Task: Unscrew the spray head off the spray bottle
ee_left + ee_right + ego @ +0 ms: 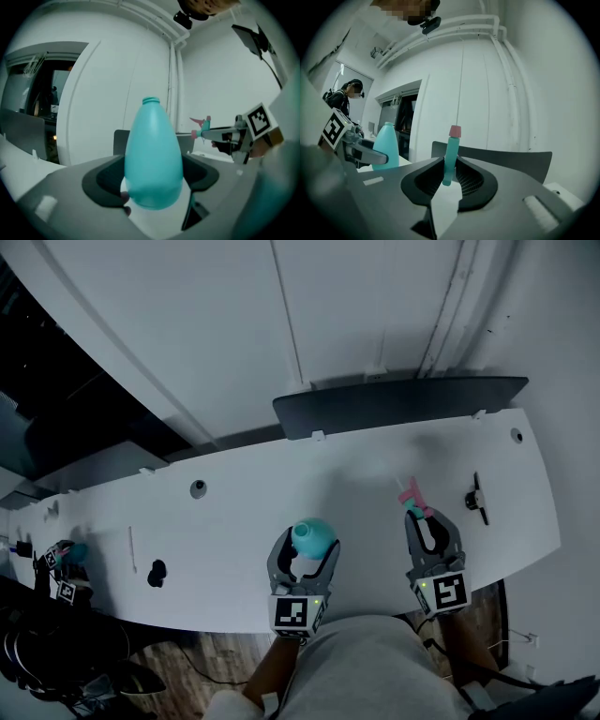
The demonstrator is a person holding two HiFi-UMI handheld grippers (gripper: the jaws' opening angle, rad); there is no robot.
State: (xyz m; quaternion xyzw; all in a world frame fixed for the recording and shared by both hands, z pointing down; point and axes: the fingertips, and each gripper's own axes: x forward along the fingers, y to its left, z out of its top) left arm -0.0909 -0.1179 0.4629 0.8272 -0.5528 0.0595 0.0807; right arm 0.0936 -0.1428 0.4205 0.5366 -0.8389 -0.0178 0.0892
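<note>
I count one teal spray bottle, clamped upright between the jaws of my left gripper, its threaded neck bare. My right gripper has its jaws drawn narrow onto the one spray head, teal with pink parts, held to the bottle's right and apart from it. Both are above the white table.

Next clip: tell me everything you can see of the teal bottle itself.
The teal bottle looks like smooth plastic, egg-shaped and tapering to a short neck that stands open with nothing on it. It is upright over the near edge of the white table, clamped at its lower body between the jaws of the left gripper. The spray head is apart from it, in the right gripper. Whether its base touches the table cannot be told.
</note>
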